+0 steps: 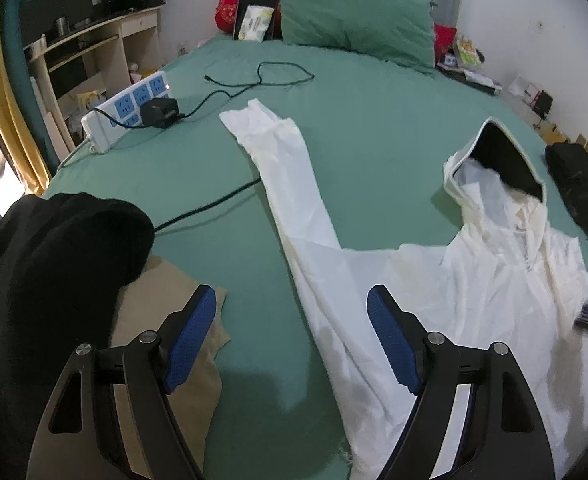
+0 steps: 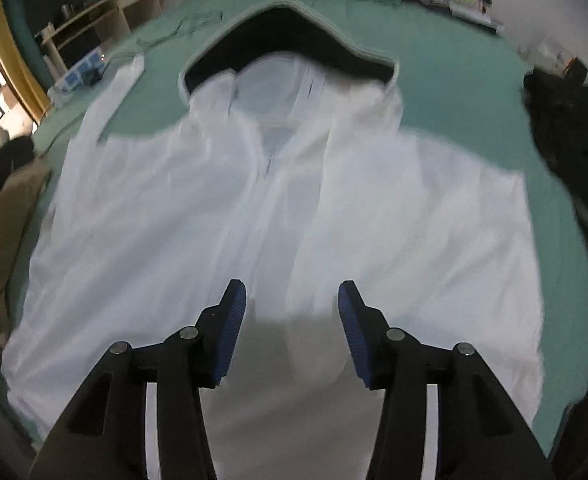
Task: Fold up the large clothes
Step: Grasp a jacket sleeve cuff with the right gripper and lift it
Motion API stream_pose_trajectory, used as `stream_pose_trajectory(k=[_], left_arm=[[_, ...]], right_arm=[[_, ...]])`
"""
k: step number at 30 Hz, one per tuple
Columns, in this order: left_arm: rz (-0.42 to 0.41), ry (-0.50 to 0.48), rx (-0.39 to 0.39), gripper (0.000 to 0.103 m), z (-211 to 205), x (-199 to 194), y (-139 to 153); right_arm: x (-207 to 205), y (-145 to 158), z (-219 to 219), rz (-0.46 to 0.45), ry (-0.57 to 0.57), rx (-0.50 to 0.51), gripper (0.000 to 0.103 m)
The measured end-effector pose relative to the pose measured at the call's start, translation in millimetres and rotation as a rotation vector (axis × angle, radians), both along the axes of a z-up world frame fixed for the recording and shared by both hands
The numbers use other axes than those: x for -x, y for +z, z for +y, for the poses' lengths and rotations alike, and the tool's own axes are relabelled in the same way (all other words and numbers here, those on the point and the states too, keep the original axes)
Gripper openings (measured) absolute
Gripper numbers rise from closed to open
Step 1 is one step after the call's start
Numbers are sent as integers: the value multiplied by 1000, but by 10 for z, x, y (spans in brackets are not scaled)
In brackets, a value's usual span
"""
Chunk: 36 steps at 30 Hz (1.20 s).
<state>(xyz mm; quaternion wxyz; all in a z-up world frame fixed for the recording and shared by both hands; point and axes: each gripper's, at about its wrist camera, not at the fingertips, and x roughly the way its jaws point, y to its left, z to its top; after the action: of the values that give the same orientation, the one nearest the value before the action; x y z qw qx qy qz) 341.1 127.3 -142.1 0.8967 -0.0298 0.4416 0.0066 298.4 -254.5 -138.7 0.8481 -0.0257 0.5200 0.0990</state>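
A white hooded jacket (image 1: 473,292) lies spread front-up on a green bed (image 1: 214,184). Its hood (image 1: 497,160) has a black lining and points toward the pillow. One sleeve (image 1: 282,172) stretches out to the far left. My left gripper (image 1: 292,300) is open and empty, above the bed at the jacket's left edge. In the right wrist view the jacket (image 2: 393,220) fills the frame, with its zip running up the middle to the hood (image 2: 290,40). My right gripper (image 2: 292,296) is open and empty, above the jacket's lower middle. The right wrist view is blurred.
A black garment (image 1: 54,264) and a tan cloth (image 1: 162,320) lie at the left. A power strip (image 1: 130,108) with a black charger and cable (image 1: 254,80) sits on the bed. A green pillow (image 1: 357,16) is at the head. Black clothing (image 1: 581,192) lies at the right.
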Motion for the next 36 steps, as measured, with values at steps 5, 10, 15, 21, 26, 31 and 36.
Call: stream_pose_trajectory(k=[5, 10, 15, 21, 26, 31, 36], left_arm=[[6, -9, -18, 82, -37, -61, -47], [10, -6, -1, 82, -29, -151, -46], [35, 6, 19, 82, 45, -173, -98], [22, 20, 34, 82, 102, -165, -65], [17, 29, 42, 82, 161, -161, -47], [-12, 39, 0, 82, 179, -171, 20], [-27, 24, 39, 82, 140, -175, 60]], right_arm=[[-540, -16, -19, -42, -50, -6, 48], [-1003, -305, -45, -29, -114, 60, 29], [-969, -81, 57, -154, -75, 90, 3], [-792, 496, 676, -347, 66, 52, 3], [-658, 693, 1358, -422, 294, -69, 3], [-481, 340, 1958, -401, 568, -85, 3], [-197, -82, 2148, -275, 734, -105, 8]])
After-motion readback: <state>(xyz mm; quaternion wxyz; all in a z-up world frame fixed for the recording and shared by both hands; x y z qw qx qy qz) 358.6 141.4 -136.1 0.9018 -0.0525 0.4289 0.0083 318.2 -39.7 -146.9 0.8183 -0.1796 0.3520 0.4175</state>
